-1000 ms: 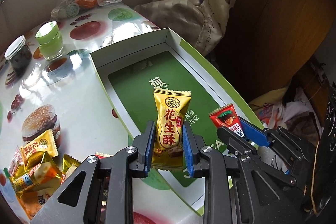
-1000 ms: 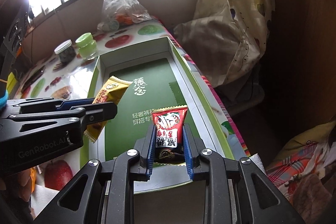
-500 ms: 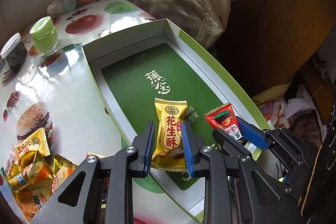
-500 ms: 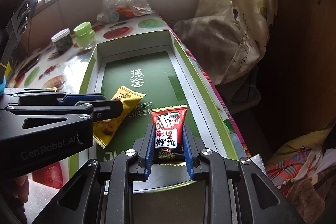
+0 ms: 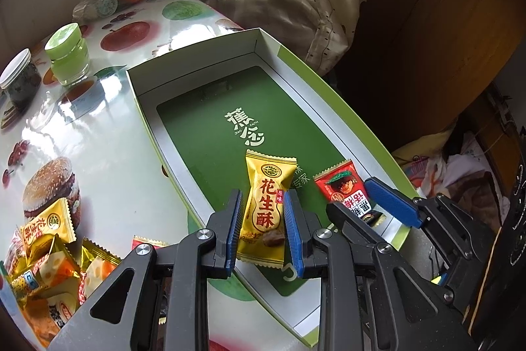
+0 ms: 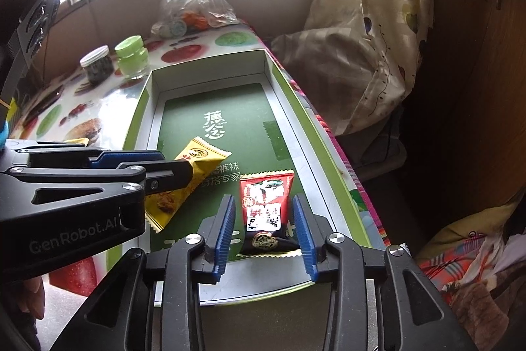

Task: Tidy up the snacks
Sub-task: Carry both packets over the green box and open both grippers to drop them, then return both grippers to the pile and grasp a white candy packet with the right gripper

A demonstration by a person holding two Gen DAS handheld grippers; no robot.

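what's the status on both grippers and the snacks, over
Left gripper shut on yellow snack over green box. Right gripper just opened, red snack released inside. Nothing blocking.

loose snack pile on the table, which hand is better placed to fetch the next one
Right. Its jaws have just been opening, the red packet lies free between them in the green box, while the left gripper is clamped on the yellow packet.

left gripper (image 5: 264, 221) comes in from 6 o'clock, angled steeply down, blue pads clamped on the yellow snack packet (image 5: 266, 213); right gripper (image 6: 265, 227) sits at its 3 o'clock side, also tilted down, jaws just been opening, pads off the red snack packet (image 6: 265, 209) lying between them
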